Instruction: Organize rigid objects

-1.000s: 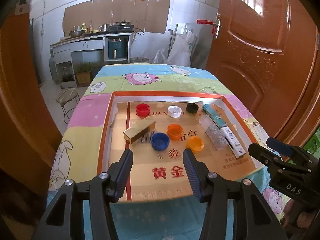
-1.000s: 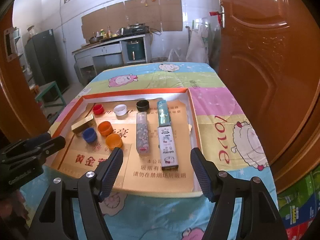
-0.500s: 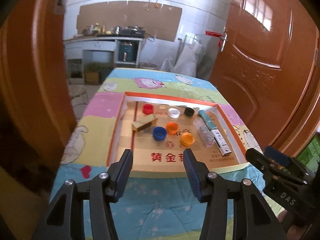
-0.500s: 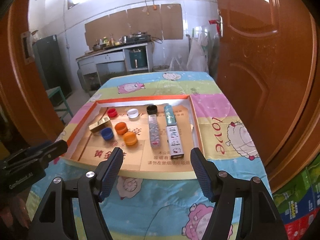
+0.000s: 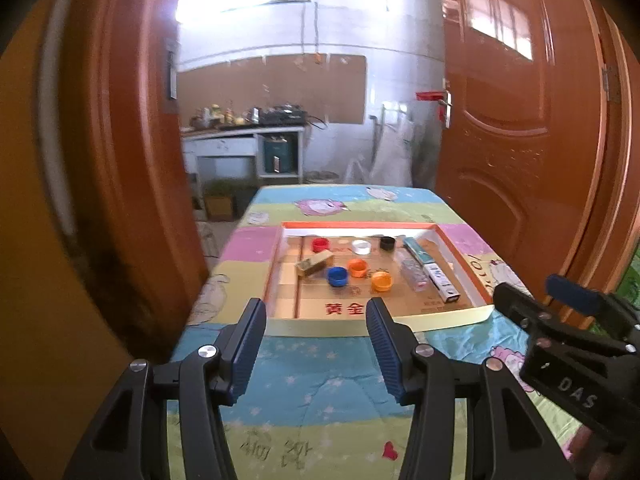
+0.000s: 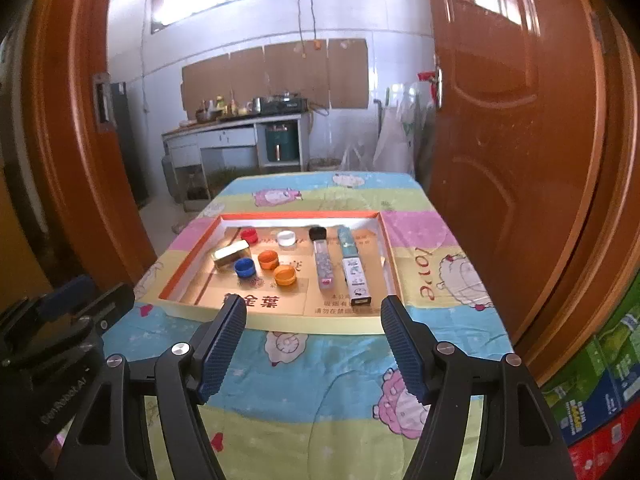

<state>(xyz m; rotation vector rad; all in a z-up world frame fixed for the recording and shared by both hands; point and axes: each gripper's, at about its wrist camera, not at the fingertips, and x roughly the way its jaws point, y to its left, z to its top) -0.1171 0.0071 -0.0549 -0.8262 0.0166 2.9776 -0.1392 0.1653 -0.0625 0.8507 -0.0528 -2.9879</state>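
Tray [image 6: 280,324] near edge, apparently beyond grippers [image 6: 312,344].

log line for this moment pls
left gripper open | right gripper open | both short of tray | caps, boxes in tray | nothing held

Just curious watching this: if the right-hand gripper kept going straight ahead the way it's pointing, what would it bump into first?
Probably the near wall of the cardboard tray, which lies straight ahead between the open fingers of the right gripper. If it passed above that wall, the orange cap sits closest to its line. Depth is hard to judge here.
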